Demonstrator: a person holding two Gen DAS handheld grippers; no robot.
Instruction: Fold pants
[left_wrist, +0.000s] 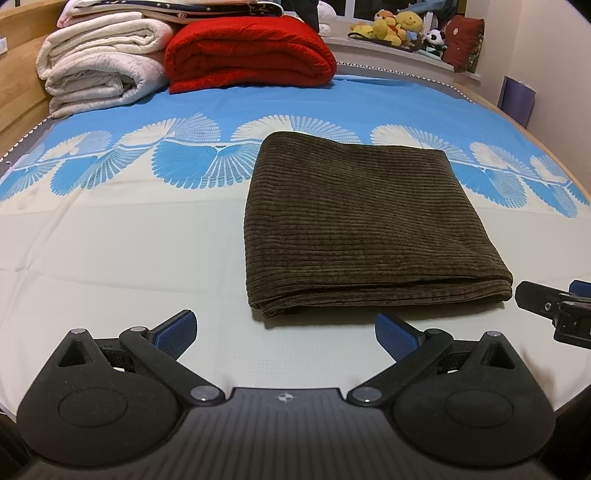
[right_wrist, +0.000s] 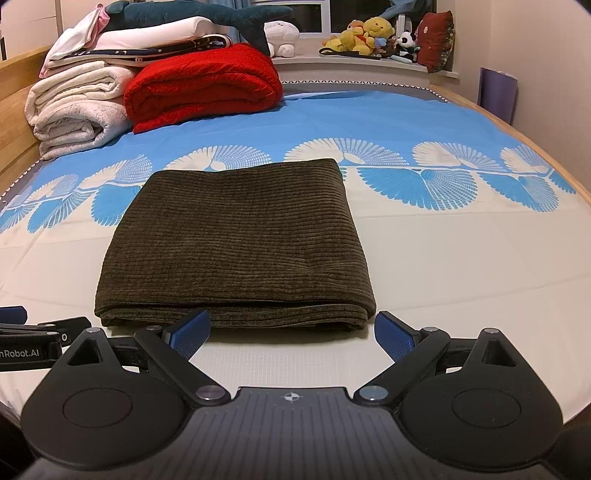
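Left wrist view: one pair of pants (left_wrist: 362, 221), dark olive-brown corduroy, folded into a flat rectangular stack with layered edges at its near end, lying on the bed (left_wrist: 129, 258) right of centre, partly on the pale part of the sheet and partly over the blue fan-pattern band. One left gripper (left_wrist: 286, 334), two blue-padded fingers (left_wrist: 177, 332) spread wide apart, holding nothing, poised just short of the pants' near left corner. One right gripper (left_wrist: 554, 306), seen only in part at the right edge beside the near right corner of the pants. At the far left of the bed, one red blanket (left_wrist: 251, 55), folded, and beside it one stack of white blankets (left_wrist: 99, 70) against the wooden headboard. On the window ledge beyond, a cluster of plush toys (left_wrist: 399, 26), number unclear. Right wrist view: the same one pair of pants (right_wrist: 236, 243), left of centre. One right gripper (right_wrist: 291, 334), two fingers (right_wrist: 395, 338) apart and empty; the left finger overlaps the near edge of the pants, contact cannot be told. One red blanket (right_wrist: 203, 85); one white stack (right_wrist: 74, 107) topped with further bedding and one dark teal plush shark (right_wrist: 207, 14). One purple panel (right_wrist: 498, 96) stands against the right wall.
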